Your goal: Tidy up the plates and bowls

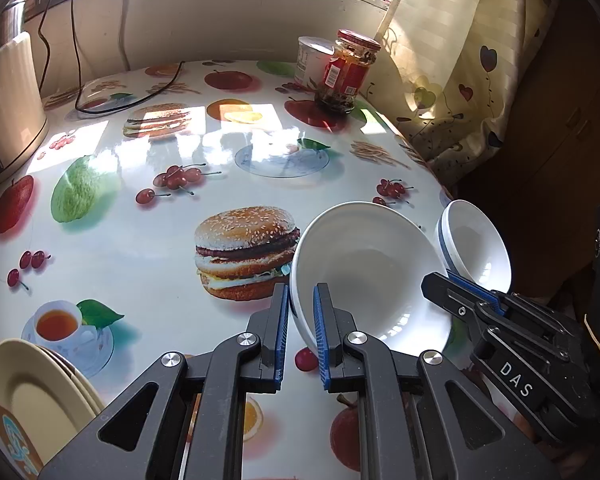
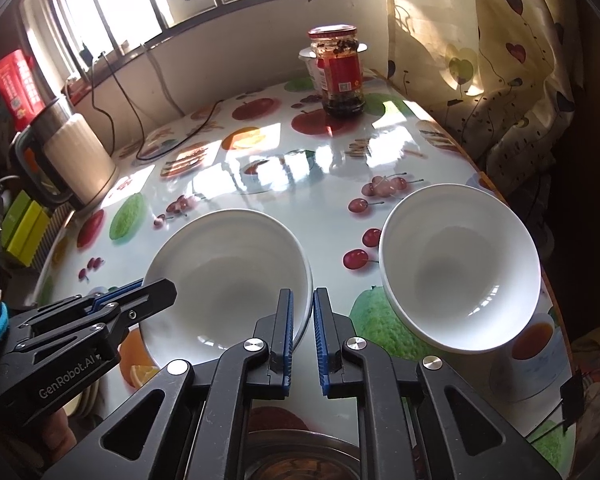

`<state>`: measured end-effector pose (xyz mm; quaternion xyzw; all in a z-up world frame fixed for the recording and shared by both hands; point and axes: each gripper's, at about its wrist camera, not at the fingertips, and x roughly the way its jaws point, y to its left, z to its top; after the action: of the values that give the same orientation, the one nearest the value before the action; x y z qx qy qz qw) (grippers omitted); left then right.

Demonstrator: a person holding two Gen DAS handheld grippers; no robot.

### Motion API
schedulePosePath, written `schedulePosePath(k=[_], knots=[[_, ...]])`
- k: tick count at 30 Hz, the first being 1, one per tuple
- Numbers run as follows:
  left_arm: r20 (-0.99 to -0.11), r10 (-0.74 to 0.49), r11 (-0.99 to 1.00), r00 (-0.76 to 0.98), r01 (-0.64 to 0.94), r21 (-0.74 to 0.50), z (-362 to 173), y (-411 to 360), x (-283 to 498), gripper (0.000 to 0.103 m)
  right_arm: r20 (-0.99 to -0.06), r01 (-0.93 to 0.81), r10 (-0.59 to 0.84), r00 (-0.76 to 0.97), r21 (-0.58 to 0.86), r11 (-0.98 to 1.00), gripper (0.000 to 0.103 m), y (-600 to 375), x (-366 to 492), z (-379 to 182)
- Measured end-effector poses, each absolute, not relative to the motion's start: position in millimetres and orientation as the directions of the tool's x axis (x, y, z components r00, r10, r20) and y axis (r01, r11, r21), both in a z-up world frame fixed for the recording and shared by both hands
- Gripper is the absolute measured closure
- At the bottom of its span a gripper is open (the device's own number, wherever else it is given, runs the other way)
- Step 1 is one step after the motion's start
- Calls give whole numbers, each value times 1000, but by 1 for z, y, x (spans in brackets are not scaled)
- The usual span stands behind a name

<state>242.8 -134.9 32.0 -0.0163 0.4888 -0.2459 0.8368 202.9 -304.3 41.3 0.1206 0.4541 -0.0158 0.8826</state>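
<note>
White porcelain is clamped from both sides: the wide bowl (image 2: 228,276), near the table's (image 1: 140,240) front edge, is gripped at its left rim by the left gripper (image 1: 301,320) and at its right rim by the right gripper (image 2: 301,320). The smaller bowl (image 2: 459,272) is seen just beside it, to the right.

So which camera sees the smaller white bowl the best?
The right wrist view. There the smaller white bowl shows whole, with its round rim and its empty inside, standing on the table. In the left wrist view the bowl sits at the right edge, partly hidden behind the right gripper.
</note>
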Motion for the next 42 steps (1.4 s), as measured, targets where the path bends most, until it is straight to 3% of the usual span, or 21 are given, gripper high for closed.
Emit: schedulePosePath(k=[42], knots=[[-750, -487, 852, 448, 432, -296, 74, -121, 195, 90, -737, 126, 72, 672, 209, 970, 92, -296, 148, 89]])
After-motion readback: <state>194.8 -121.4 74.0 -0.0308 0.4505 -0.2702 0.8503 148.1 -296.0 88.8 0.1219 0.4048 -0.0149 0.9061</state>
